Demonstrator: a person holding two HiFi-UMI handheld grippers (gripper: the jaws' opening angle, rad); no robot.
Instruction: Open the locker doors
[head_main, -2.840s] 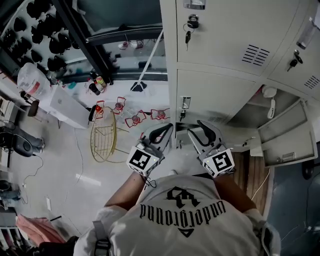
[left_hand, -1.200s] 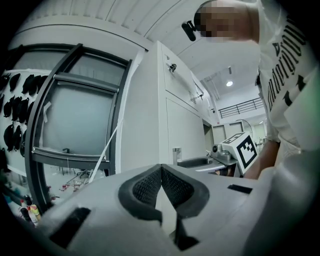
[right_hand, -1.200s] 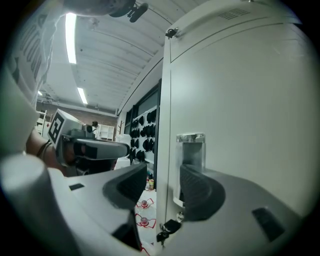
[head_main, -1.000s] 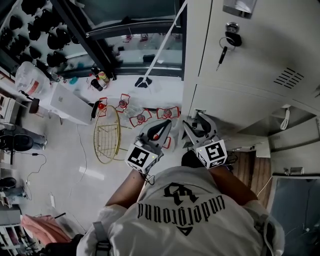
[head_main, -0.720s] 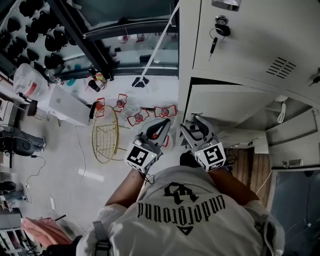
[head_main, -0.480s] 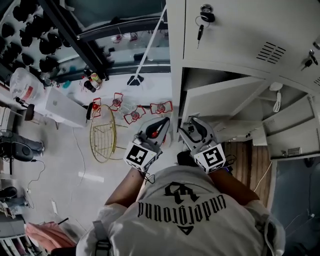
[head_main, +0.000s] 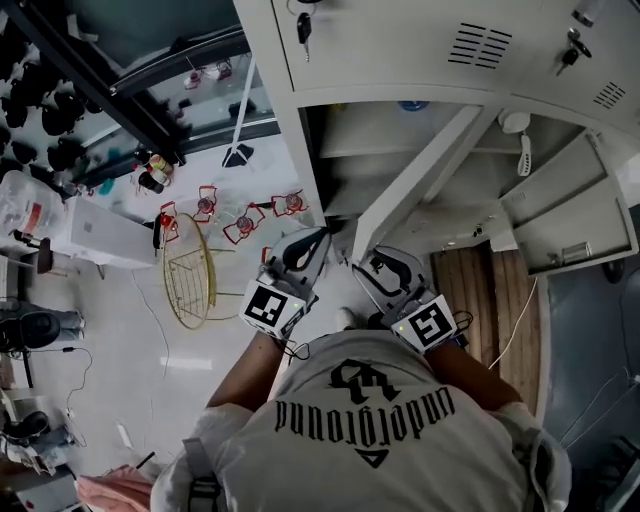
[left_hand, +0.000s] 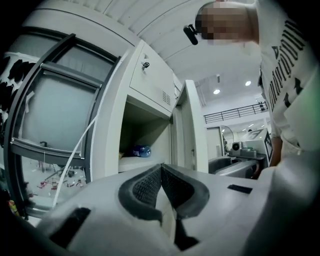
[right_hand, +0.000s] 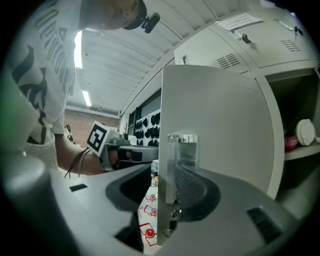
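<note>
I am reaching my right claw (head_main: 370, 270) (right_hand: 165, 175) level toward the locker cabinet (head_main: 300, 110), and its jaws have just been closing with the free edge of the locker door (head_main: 420, 175) (right_hand: 215, 125) standing between them. One dark ribbed pad is lying against the door's face beside the handle plate (right_hand: 182, 150). The other pad is sitting a little off the edge, so the jaws are apart and not clamping.

The door is standing upright and swung well out from the cabinet front. Its hinged side is staying at the cabinet and its free edge is pointing at me. From the head view its thin top edge is running as one long pale strip from the cabinet out to my right claw. The panel is flat, smooth painted sheet metal in a pale tone. The handle plate is a small bright metal rectangle set close to the free edge.

Behind the door the compartment (head_main: 390, 160) is lying open in the cabinet, and a blue bottle (left_hand: 141, 151) is resting on its shelf. Above it the upper door (head_main: 400, 45) is sitting closed, with slotted vents (head_main: 480, 45) and a key (head_main: 304, 25) hanging from its lock.

I am holding my left claw (head_main: 312, 242) (left_hand: 160, 170) level, just off the cabinet's corner post, with its mesh-textured pads meeting at the tips and nothing between them
</note>
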